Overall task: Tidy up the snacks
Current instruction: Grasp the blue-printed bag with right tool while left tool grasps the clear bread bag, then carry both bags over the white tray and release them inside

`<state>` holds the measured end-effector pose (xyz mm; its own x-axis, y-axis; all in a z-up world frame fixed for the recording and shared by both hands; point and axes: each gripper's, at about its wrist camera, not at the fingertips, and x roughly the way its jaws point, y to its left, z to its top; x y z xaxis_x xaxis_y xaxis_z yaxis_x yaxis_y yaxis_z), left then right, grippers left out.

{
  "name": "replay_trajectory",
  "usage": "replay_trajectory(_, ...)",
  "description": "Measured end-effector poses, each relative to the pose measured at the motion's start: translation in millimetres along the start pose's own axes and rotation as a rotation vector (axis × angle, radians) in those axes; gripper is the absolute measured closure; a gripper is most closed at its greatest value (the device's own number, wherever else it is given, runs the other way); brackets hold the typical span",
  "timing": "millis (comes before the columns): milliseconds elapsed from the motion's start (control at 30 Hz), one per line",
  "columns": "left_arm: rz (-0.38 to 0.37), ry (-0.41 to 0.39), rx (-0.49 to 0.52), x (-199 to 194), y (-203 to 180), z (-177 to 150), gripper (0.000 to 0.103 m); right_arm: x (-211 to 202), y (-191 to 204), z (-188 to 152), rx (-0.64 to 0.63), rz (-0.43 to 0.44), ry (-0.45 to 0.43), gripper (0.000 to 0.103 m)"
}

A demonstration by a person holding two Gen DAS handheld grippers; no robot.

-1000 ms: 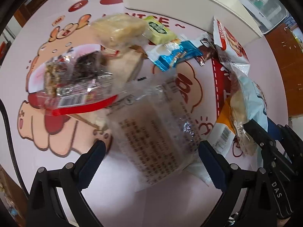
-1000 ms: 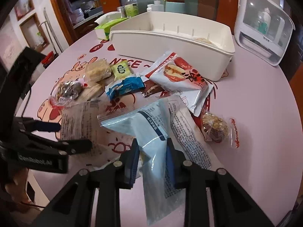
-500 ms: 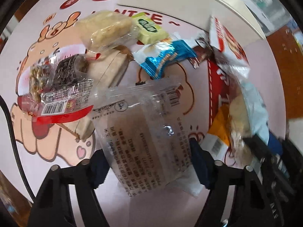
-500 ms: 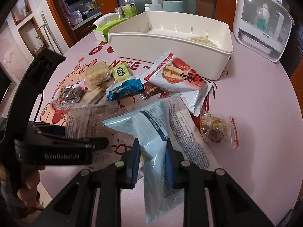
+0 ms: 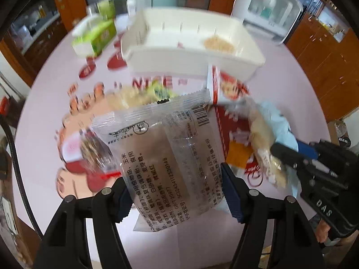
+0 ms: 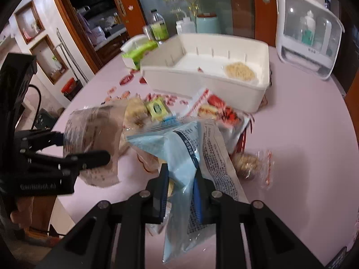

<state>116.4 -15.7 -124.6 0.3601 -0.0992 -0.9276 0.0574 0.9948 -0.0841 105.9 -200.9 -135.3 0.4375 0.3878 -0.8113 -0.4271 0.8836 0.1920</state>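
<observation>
steeply downward, left claw (image 5: 177,190) closing on clear packet (image 5: 161,154), right claw (image 6: 180,190) clamping blue packet (image 6: 179,157)

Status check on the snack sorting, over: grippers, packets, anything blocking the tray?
Left gripper closing on clear packet, lifted. Right gripper shut on blue packet. White tray ahead, nearly empty. More snacks lie on the table between; no blocker.

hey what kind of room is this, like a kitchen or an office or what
Probably a home dining room: a round pink cartoon-print table strewn with snacks, wooden glass-front cabinets, and a countertop bottle sterilizer.
</observation>
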Motion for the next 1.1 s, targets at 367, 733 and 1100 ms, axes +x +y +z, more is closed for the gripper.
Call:
replay_trajectory(367, 0.044, -0.216, 0.086, -85, 5, 62, 0.035, -72, 14, 71, -0.04, 0.018, -0.229, 0.084)
replay_trajectory(733, 0.136, -0.383, 0.167, -130, 6, 147, 0.035, -100, 10, 163, -0.044, -0.089, -0.389, 0.084)
replay_trajectory(1100, 0.153, -0.405, 0.154, -101, 18, 216, 0.035, -76, -22, 223, 0.063, -0.133, -0.422, 0.084)
